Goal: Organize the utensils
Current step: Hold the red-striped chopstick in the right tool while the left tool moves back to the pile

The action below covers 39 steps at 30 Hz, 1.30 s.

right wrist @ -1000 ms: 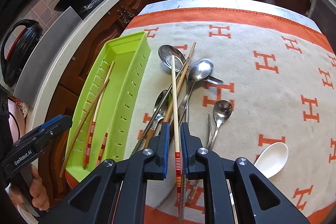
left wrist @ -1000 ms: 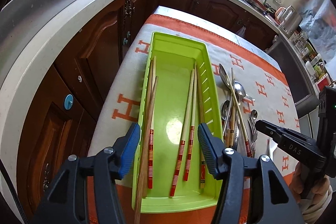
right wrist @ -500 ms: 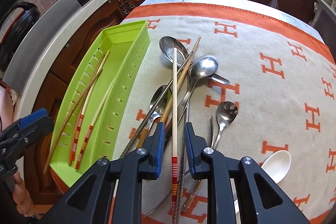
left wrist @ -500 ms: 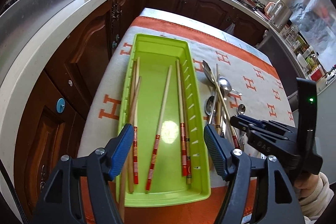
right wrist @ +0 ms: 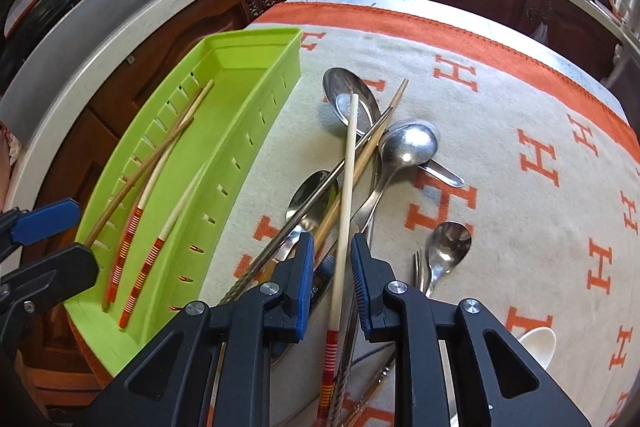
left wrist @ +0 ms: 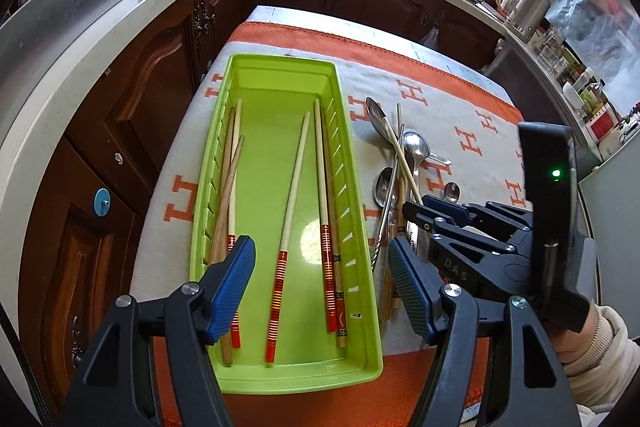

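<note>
Left wrist: slotted glossy-green plastic tray.

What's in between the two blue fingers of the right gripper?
A pale chopstick with a red-striped end runs through the gap of the right gripper, untouched by either pad, atop the spoon pile. The right wrist view shows it.

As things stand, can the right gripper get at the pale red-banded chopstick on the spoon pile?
Probably yes: the right gripper already straddles the pale red-banded chopstick, pads apart, nothing lying over it.
</note>
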Motion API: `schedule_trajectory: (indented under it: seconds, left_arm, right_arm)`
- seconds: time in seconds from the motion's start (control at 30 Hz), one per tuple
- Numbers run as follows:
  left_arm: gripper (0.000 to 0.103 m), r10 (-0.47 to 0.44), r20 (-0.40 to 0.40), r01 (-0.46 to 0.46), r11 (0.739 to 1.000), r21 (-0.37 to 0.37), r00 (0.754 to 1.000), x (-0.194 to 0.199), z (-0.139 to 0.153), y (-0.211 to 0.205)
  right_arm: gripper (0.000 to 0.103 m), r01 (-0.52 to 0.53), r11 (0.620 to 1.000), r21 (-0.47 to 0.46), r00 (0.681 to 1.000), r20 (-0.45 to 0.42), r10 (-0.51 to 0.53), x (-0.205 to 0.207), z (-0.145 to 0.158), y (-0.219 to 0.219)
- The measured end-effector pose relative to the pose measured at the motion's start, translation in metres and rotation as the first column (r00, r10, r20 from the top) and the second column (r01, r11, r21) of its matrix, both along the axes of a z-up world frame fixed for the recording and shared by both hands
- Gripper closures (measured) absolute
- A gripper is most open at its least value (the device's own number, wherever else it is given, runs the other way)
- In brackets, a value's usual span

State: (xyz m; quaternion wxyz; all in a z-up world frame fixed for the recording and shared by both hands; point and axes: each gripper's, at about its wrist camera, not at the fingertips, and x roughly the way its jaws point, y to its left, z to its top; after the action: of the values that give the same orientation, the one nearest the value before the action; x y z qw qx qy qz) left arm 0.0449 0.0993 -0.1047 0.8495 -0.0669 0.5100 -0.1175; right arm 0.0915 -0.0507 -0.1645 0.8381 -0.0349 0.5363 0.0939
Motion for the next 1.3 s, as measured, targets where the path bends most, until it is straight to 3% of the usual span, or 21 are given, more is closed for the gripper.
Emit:
schedule_trajectory:
  seconds: [0.07,0.17,0.23,0.63,1.0,1.13,1.3]
  left_arm:
    - [0.036,-0.001,0.0,0.001,1.0,0.002,1.0,0.001,0.0,-0.001]
    - [0.036,-0.002,-0.002,0.002,1.0,0.004,1.0,0.002,0.0,-0.003]
    - [0.036,-0.006,-0.004,0.006,1.0,0.004,1.0,0.003,0.0,-0.006]
    - [0.036,-0.101,0.016,0.101,0.995,0.011,0.995,0.011,0.005,-0.036]
    - [0.071,-0.249,-0.007,0.249,0.968,0.04,0.969,0.046,-0.001,-0.086]
    - [0.092,-0.299,-0.063,0.303,0.95,0.078,0.952,0.061,-0.017,-0.106]
    - [0.093,-0.294,-0.133,0.31,0.943,0.118,0.946,0.076,-0.042,-0.118]
  right_arm:
    - [0.084,-0.008,1.0,-0.019,1.0,0.025,0.009,0.001,-0.002,0.001]
    - [0.097,-0.016,1.0,-0.026,0.999,0.033,0.017,0.001,-0.004,0.003]
    - [0.097,-0.017,1.0,-0.02,0.999,0.035,0.018,0.001,-0.004,0.002]
    - [0.098,0.1,0.967,0.233,0.995,-0.01,-0.1,-0.009,0.024,-0.042]
    - [0.097,0.147,0.902,0.406,0.986,0.017,-0.168,-0.032,0.059,-0.087]
    - [0.097,0.163,0.887,0.431,0.981,0.021,-0.19,-0.04,0.063,-0.103]
    - [0.097,0.185,0.87,0.456,0.977,0.013,-0.214,-0.048,0.063,-0.119]
